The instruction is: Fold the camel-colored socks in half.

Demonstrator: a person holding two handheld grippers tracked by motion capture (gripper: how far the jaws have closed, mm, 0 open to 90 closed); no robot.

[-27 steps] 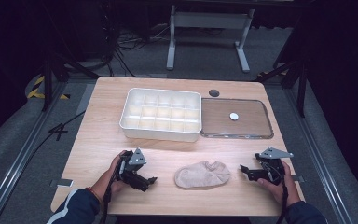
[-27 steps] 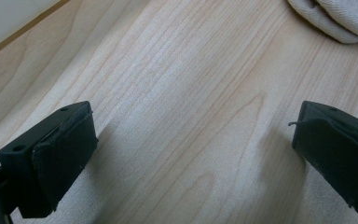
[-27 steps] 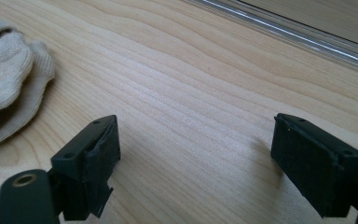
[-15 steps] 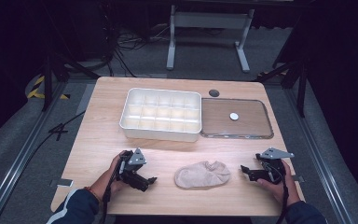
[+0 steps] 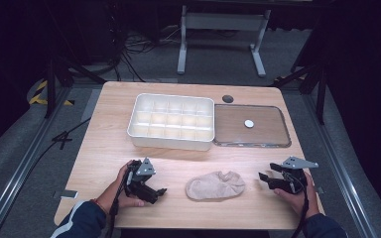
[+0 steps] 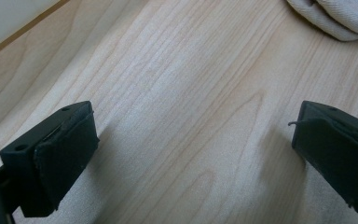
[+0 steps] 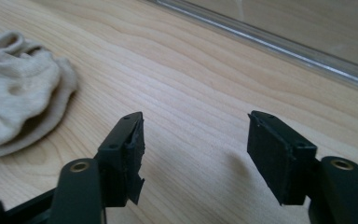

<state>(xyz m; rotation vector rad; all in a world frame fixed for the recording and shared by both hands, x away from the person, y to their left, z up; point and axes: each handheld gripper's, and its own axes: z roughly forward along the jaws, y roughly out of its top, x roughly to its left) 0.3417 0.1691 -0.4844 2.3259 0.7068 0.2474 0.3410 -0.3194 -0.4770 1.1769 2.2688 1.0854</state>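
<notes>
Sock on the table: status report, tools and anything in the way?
Left tool open, empty, on the table. Right tool open, empty. Sock lies crumpled between them, untouched. Nothing between either tool and it.

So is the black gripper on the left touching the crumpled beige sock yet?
Apart. In the high view, bare wooden table separates the left gripper from the beige sock; its own view shows open jaws over wood.
</notes>
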